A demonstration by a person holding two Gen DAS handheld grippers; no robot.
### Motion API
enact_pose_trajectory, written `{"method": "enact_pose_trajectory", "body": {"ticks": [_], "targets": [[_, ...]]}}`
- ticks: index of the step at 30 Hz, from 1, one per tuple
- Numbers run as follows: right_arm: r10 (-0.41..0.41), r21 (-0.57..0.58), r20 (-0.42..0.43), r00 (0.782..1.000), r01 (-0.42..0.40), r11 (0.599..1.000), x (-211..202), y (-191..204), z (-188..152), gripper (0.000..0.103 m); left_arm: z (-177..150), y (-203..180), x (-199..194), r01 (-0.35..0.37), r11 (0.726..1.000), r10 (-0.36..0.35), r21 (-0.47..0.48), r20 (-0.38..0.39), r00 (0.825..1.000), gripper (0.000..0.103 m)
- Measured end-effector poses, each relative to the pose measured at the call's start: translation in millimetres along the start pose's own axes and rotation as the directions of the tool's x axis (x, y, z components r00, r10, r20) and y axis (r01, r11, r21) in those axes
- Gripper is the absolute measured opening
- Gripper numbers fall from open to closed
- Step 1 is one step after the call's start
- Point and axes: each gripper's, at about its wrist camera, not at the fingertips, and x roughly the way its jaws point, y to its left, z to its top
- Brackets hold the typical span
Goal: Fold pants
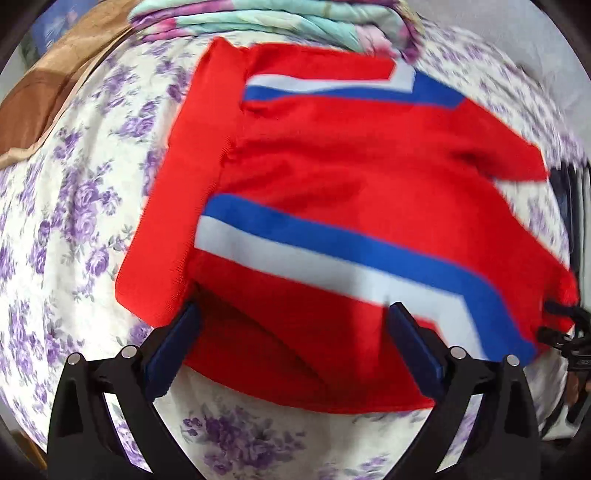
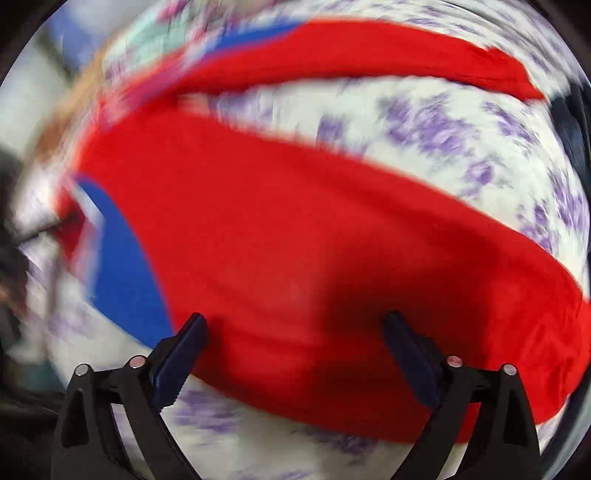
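Note:
Red pants (image 1: 332, 166) with blue and white side stripes lie spread on a bed with a white and purple floral sheet (image 1: 74, 206). The waistband is at the left in the left wrist view. My left gripper (image 1: 291, 314) is open, its blue-padded fingers straddling the near edge of the pants. In the blurred right wrist view the red pants (image 2: 277, 240) fill the middle. My right gripper (image 2: 295, 325) is open over the red fabric, holding nothing. The other gripper shows at the right edge of the left wrist view (image 1: 569, 325).
A folded floral quilt (image 1: 280, 18) in teal and pink lies at the far end of the bed. A brown pillow or blanket (image 1: 55, 74) sits at the far left. The bed's right edge drops to a dark area (image 1: 569, 192).

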Motion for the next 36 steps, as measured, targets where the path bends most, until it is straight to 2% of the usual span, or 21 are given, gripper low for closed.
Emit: {"method": "enact_pose_trajectory", "body": {"ticks": [1,3,5,6,8,11,13,15,17,19,23,24,25,27,28,30,31,32,33,34,36], "targets": [[-0.022,-0.046,0.004,1.000,0.022,0.999,0,5,0,0.100,1,-2,-1,-0.012,0.999,0.012,0.035,-0.005,1.000,0.098],[-0.024,-0.097,-0.058,0.998,0.018,0.995,-2,4,2,0.099,0,-8,-4,-0.027,0.994,0.030,0.103,-0.033,0.999,0.098],[0.019,-0.070,-0.138,0.990,-0.029,0.997,-8,-10,12,0.099,7,-7,-14,0.001,0.992,0.005,0.126,-0.041,0.999,0.098],[0.038,-0.048,-0.139,0.990,-0.045,0.998,-16,-19,22,0.099,12,-5,-21,0.016,0.991,-0.012,0.133,-0.029,1.000,0.098],[0.034,-0.057,-0.040,0.999,-0.036,0.998,-39,-33,53,0.099,30,-2,-42,0.024,0.985,-0.034,0.169,0.053,0.998,0.098],[-0.069,-0.090,0.103,0.992,0.078,0.993,-54,-50,107,0.099,75,4,-51,-0.003,0.979,-0.028,0.205,0.146,0.989,0.098],[-0.125,-0.081,0.167,0.978,0.140,0.987,-45,-68,153,0.099,113,11,-39,-0.079,0.975,0.042,0.209,0.174,0.984,0.098],[-0.126,-0.085,0.209,0.970,0.147,0.985,-25,-76,199,0.099,142,21,-26,-0.140,0.970,0.107,0.200,0.170,0.980,0.098],[-0.107,-0.128,0.229,0.968,0.139,0.982,-7,-72,245,0.099,174,30,-13,-0.155,0.966,0.122,0.208,0.163,0.979,0.098],[-0.093,-0.191,0.218,0.971,0.136,0.972,10,-63,272,0.099,200,31,-1,-0.155,0.958,0.118,0.240,0.161,0.980,0.098],[-0.057,-0.377,0.214,0.975,0.136,0.916,33,-43,314,0.099,220,22,24,-0.130,0.923,0.089,0.362,0.127,0.988,0.096],[-0.027,-0.415,0.189,0.982,0.104,0.904,39,-40,319,0.099,221,21,31,-0.125,0.911,0.087,0.392,0.114,0.990,0.086],[-0.017,-0.438,0.173,0.985,0.092,0.894,45,-37,322,0.099,223,20,40,-0.107,0.902,0.081,0.418,0.079,0.994,0.069],[-0.046,-0.479,0.151,0.987,0.113,0.870,63,-32,330,0.099,221,22,56,-0.063,0.901,0.065,0.430,0.010,0.998,0.050],[-0.083,-0.495,0.131,0.988,0.138,0.858,77,-32,331,0.098,218,23,59,-0.051,0.902,0.050,0.429,0.015,0.999,0.049],[-0.038,-0.488,0.081,0.996,0.073,0.870,85,-36,328,0.077,212,24,57,-0.050,0.899,0.029,0.435,0.053,0.998,0.042],[0.013,-0.461,0.072,0.997,0.021,0.887,83,-39,327,0.062,211,24,55,-0.042,0.900,0.019,0.435,0.057,0.998,0.024],[0.030,-0.445,0.076,0.997,0.007,0.896,79,-42,326,0.033,209,26,52,-0.022,0.902,-0.002,0.432,0.056,0.998,0.018],[0.062,-0.422,0.069,0.996,-0.027,0.906,72,-46,325,0.018,208,28,49,-0.013,0.905,-0.011,0.425,0.056,0.998,0.016],[0.104,-0.389,0.059,0.993,-0.073,0.918,65,-51,325,0.006,207,30,44,-0.005,0.908,-0.021,0.419,0.058,0.998,0.014],[0.179,-0.323,0.081,0.980,-0.144,0.935,44,-61,323,0.006,206,33,24,0.006,0.912,-0.046,0.409,0.087,0.995,0.013]]}}
